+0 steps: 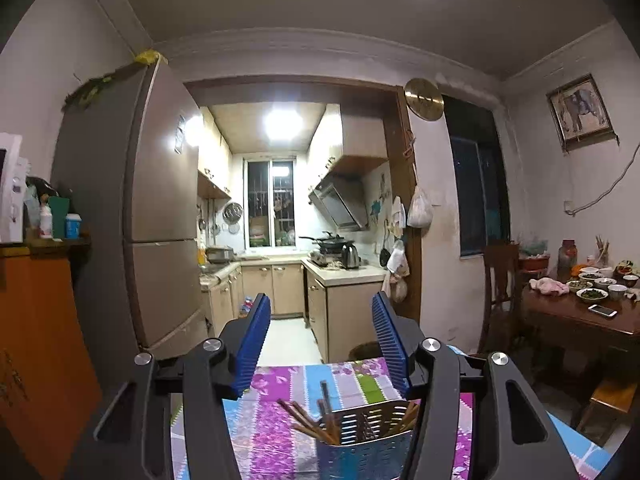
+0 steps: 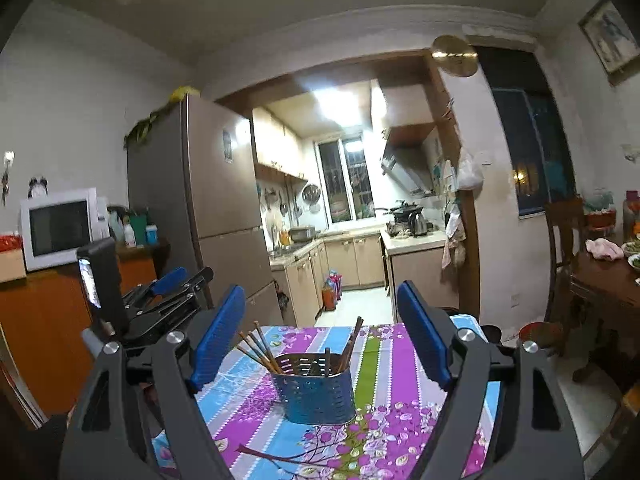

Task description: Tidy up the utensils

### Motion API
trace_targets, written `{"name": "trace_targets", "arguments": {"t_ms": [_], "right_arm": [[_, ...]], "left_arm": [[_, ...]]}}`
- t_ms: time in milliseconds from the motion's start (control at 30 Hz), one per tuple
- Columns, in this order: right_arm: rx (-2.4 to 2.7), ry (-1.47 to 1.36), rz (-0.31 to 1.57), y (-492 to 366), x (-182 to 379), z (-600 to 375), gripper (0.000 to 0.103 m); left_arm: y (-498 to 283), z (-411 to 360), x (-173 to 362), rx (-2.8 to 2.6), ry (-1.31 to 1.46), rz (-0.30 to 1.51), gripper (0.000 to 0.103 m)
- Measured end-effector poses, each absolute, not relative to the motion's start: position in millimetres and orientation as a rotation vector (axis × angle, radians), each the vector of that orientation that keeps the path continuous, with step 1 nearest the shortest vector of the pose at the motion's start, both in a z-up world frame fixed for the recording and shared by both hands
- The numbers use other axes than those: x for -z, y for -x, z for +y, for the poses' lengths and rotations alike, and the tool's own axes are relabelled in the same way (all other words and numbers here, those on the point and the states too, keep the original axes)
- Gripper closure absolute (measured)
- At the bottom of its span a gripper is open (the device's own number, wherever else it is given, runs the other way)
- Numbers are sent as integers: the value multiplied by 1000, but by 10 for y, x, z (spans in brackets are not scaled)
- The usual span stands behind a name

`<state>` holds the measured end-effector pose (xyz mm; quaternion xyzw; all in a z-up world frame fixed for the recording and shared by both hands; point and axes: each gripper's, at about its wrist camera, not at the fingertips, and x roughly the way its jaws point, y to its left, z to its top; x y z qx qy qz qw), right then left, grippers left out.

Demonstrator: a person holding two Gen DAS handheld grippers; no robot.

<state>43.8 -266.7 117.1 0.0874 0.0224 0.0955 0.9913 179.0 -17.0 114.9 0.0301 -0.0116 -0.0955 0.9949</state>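
Note:
A perforated metal utensil holder stands upright on a table with a purple, blue and green floral cloth. Several brown wooden chopsticks lean out of it to the left and right. My right gripper is open and empty, held above and just behind the holder. My left gripper is open and empty, raised above the holder, which shows low between its fingers with chopsticks sticking out. The left gripper also shows in the right wrist view, to the left of the table.
A tall fridge stands left of the kitchen doorway. A white microwave sits on an orange cabinet at left. A dark wooden dining table with bowls and a phone, and a chair, stand at right.

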Motion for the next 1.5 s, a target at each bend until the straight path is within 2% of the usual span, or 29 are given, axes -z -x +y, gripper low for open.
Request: {"name": "trace_targets", "arguments": {"t_ms": [100,167,200,233,333,533,733,833,1067,1500], "right_arm": [[-160,-176,27,-211,-1160,-2688,15],[-151,-168,18,-89,-1143,-2661,8],[-138,-164,7,-28,-1131,-2645,5],[-108,-156,-15,52,-1102,-2620,5],[-16,-137,-50,169,-1012,-2564,5],[45,-115,127,-36,-635,-2441,5],[150,-57,173,-31,-305,-2261,5],[178,-43,169,25,-288,-2238,5],[224,-36,140,142,-288,-2272,5],[195,-14,148,152,-277,-2221,5]], "left_arm": [[-1620,-33,-1201,163,-38,-43,46],[-1420,35,-1200,146,-32,-58,31],[-1298,56,-1192,133,-37,-66,15],[-1204,59,-1170,124,-42,-70,4],[-867,53,-1052,108,-66,-66,4],[-368,-30,-752,78,-73,12,4],[-37,-75,-559,15,-38,27,4],[52,-132,-553,11,-51,51,4],[305,-251,-593,-55,-111,-36,4],[474,-345,-638,-16,-137,-69,4]]}}
